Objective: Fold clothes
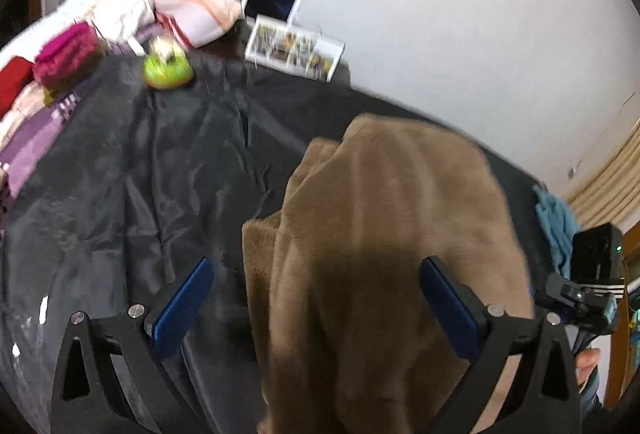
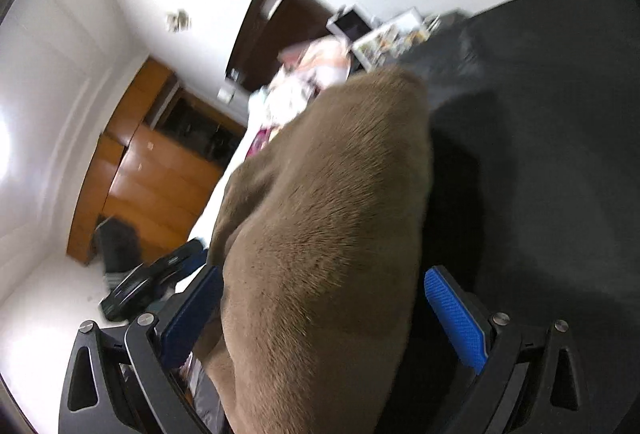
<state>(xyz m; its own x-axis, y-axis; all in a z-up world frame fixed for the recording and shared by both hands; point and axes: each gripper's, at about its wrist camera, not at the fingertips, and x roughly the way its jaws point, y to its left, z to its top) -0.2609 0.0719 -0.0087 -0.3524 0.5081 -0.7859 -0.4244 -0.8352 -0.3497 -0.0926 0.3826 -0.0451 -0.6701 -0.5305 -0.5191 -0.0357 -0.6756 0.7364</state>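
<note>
A brown fleece garment [image 1: 384,234] lies in a folded heap on a dark grey sheet [image 1: 140,174]. My left gripper [image 1: 316,294] is open, its blue pads wide apart, with the garment's near end lying between them. The other gripper shows at the right edge of the left wrist view [image 1: 588,294]. In the right wrist view the same garment [image 2: 328,234] fills the middle, and my right gripper [image 2: 324,310] is open with the cloth between its pads; the left pad [image 2: 192,318] touches the cloth. Both views are motion-blurred.
Folded clothes in pink, white, magenta and red [image 1: 80,46] are stacked at the far left. A green round object [image 1: 168,68] sits on the sheet. A white photo frame [image 1: 294,52] and a tablet [image 1: 270,4] stand by the wall. A teal cloth [image 1: 556,222] lies right. A wooden wardrobe [image 2: 152,178] stands beyond.
</note>
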